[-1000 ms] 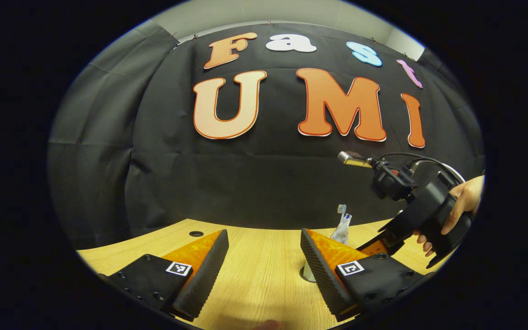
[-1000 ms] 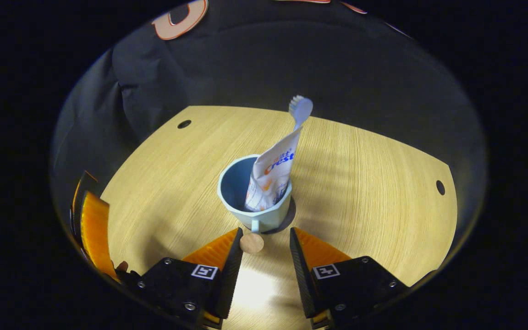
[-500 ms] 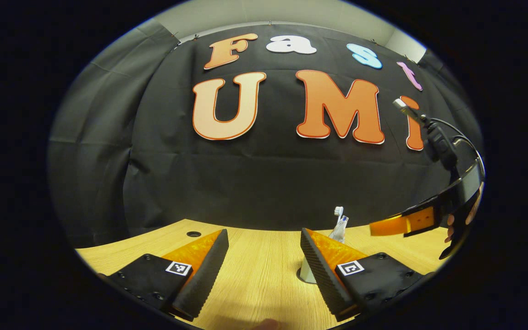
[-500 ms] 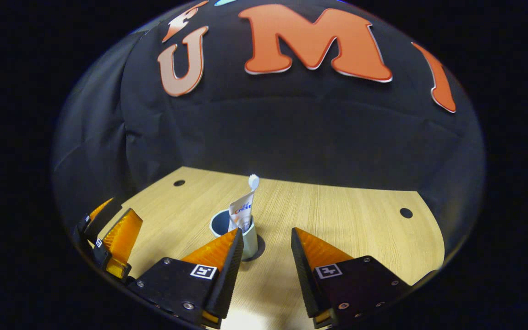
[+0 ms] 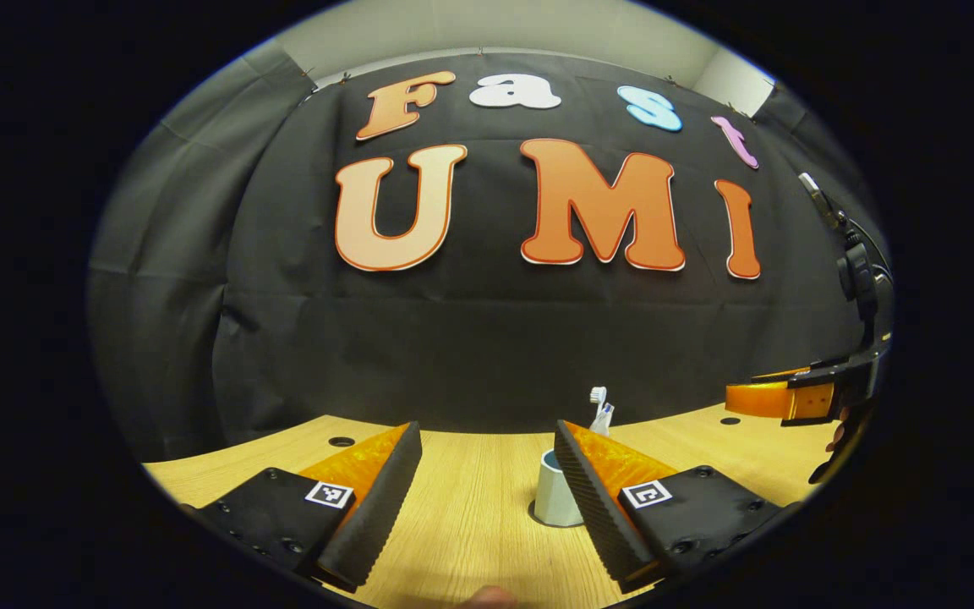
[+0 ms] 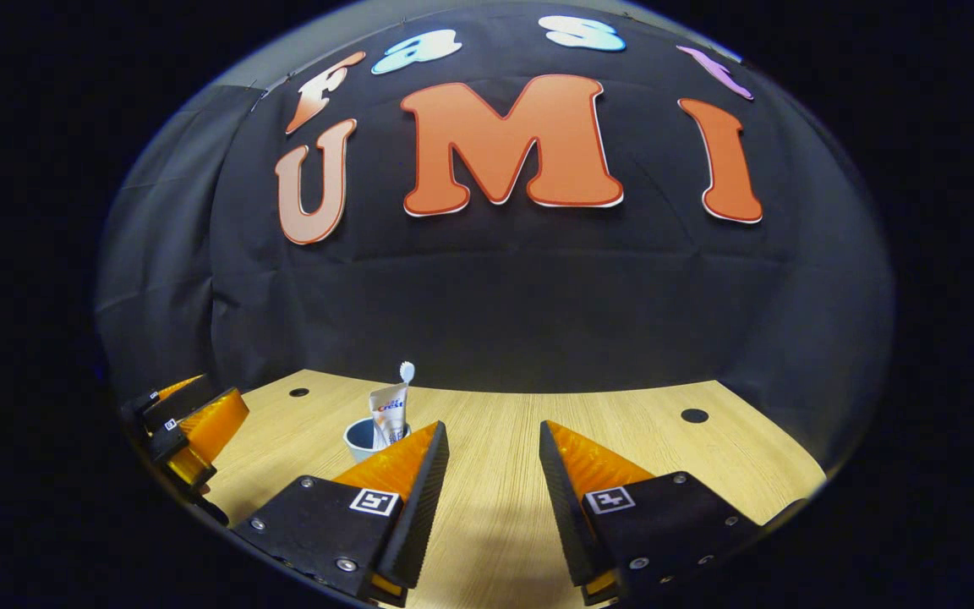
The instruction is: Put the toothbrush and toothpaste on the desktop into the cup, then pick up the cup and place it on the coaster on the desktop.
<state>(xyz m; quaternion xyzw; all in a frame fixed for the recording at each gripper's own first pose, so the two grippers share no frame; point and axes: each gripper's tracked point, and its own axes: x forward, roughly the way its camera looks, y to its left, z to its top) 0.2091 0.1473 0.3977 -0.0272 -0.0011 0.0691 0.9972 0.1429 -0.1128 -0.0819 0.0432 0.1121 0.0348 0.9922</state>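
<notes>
From my left gripper (image 5: 487,491) I look low across the wooden desktop (image 5: 470,541) toward the black cloth wall (image 5: 487,338). Its two fingers stand spread apart with bare wood between them — nothing held. Just past the right-hand finger stands the cup (image 5: 556,499), upright on the dark coaster (image 5: 538,514), whose edge peeks out at the cup's base. The toothbrush (image 5: 598,396) head and the top of the toothpaste (image 5: 604,416) tube rise above that finger, both standing in the cup. At the far right edge of this view I see my right gripper (image 5: 779,397) raised above the desktop, well apart from the cup, with a bit of the hand (image 5: 835,438) under it.

From the right gripper (image 6: 491,491) the same holds: fingers parted, empty, wood between them. The cup (image 6: 362,438) sits to the left, partly behind the left-hand finger, with the toothpaste (image 6: 389,414) leaning upright inside and the toothbrush (image 6: 407,372) head sticking up above the tube. Farther left, at the view's edge, my left gripper (image 6: 191,427) shows — its fingers look parted there too. Small round holes (image 6: 694,415) mark the desktop (image 6: 664,448) near the far side, by the cloth.
</notes>
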